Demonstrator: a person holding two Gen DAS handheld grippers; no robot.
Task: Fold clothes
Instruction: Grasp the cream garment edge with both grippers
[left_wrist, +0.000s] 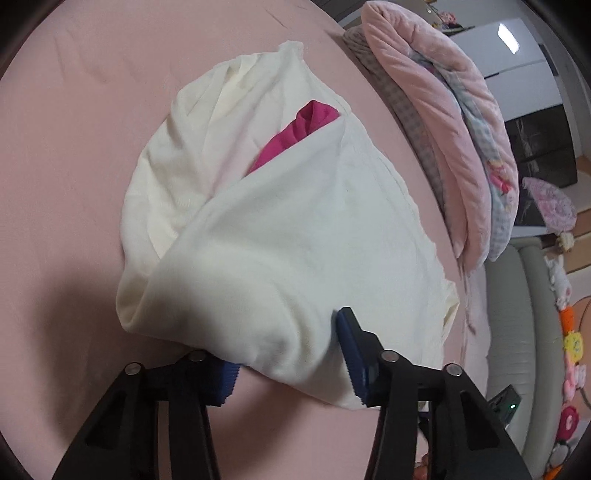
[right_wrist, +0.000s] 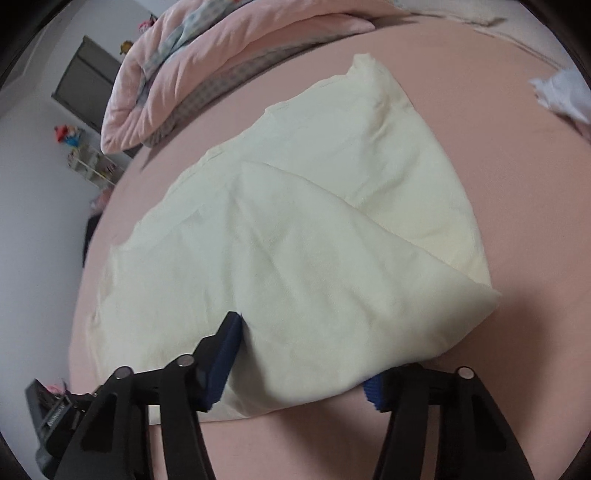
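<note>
Cream garment (left_wrist: 266, 236), soft and light, lies on the pink bed sheet (left_wrist: 74, 147), its near edge lifted and doubled back over itself. A magenta piece (left_wrist: 295, 133) shows inside the fold in the left wrist view. I judge it limp cloth that will sag and crease wherever it is unsupported, so it wants holding at two spread points along one hem, not bunched in the middle.

Left gripper (left_wrist: 291, 354) has the near fold between its blue-padded fingers (left_wrist: 351, 343); they stand partly closed with cloth bulging through, and the pads appear to pinch it. Right gripper (right_wrist: 299, 373) likewise straddles the near edge, its fingers (right_wrist: 225, 350) wider apart, one pad pressed into the fabric; whether the other bites I cannot tell.

Its long axis runs from the near edge away toward the far quilts (left_wrist: 436, 110), the narrower end pointing far. A white cloth (right_wrist: 561, 96) lies well apart at far right.
</note>
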